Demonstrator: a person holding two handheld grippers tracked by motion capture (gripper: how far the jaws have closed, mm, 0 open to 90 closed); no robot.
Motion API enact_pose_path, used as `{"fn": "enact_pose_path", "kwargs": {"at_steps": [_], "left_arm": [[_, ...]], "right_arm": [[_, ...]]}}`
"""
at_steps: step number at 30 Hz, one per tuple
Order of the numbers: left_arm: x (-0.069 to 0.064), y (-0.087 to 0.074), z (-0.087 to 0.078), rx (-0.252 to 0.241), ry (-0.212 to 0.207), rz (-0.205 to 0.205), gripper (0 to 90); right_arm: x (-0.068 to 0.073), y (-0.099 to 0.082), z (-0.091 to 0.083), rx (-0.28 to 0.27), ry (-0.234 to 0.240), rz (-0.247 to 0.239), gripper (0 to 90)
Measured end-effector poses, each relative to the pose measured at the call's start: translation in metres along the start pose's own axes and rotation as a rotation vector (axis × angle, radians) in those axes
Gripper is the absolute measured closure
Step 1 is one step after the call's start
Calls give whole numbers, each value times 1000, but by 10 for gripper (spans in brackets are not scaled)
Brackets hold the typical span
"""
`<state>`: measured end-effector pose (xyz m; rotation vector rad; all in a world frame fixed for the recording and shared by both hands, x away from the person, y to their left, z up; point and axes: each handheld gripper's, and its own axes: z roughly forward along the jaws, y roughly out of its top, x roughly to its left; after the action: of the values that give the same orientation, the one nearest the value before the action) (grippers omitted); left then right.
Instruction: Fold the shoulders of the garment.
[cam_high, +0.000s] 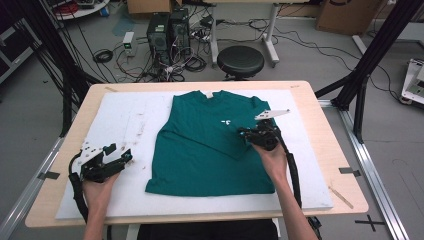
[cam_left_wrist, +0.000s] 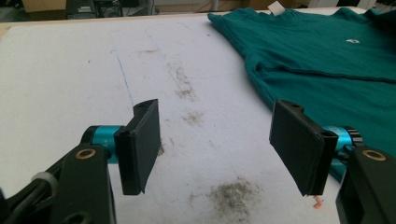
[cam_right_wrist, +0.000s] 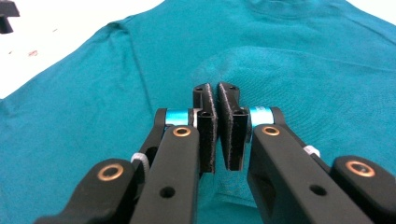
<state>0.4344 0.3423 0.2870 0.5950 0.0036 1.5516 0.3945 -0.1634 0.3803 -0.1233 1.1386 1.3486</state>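
At the near edge of the high view, two forearms are seen entering from six o'clock. The left gripper (cam_high: 117, 155) is held at about eight o'clock over the white foam mat (cam_high: 125, 120) that covers the pale wooden tabletop (cam_high: 320, 130); its jaws are spread wide with nothing between them, and in the left gripper view only the stained white mat is seen through the gap. The right gripper (cam_high: 243, 133) is held at about three o'clock of the mat, over the dark teal short-sleeved cotton T-shirt (cam_high: 200, 145). Its jaws are drawn together to a thin slit in the right gripper view (cam_right_wrist: 217, 126), and a raised fold of the teal cloth is seen just beyond their tips; whether cloth is pinched between them cannot be told. The T-shirt is laid flat at the middle of the mat, collar toward twelve o'clock, hem toward six o'clock. Farther off, at twelve o'clock beyond the tabletop, a round black stool (cam_high: 240, 61) is seen on the grey floor.
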Motion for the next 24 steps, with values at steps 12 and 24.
{"fn": "enact_pose_path", "kwargs": {"at_steps": [12, 24], "left_arm": [[0, 0, -1, -12, 1, -11, 327], [0, 0, -1, -10, 2, -4, 321]], "right_arm": [[32, 10, 33, 27, 78, -43, 868], [52, 16, 60, 28, 125, -52, 868]]}}
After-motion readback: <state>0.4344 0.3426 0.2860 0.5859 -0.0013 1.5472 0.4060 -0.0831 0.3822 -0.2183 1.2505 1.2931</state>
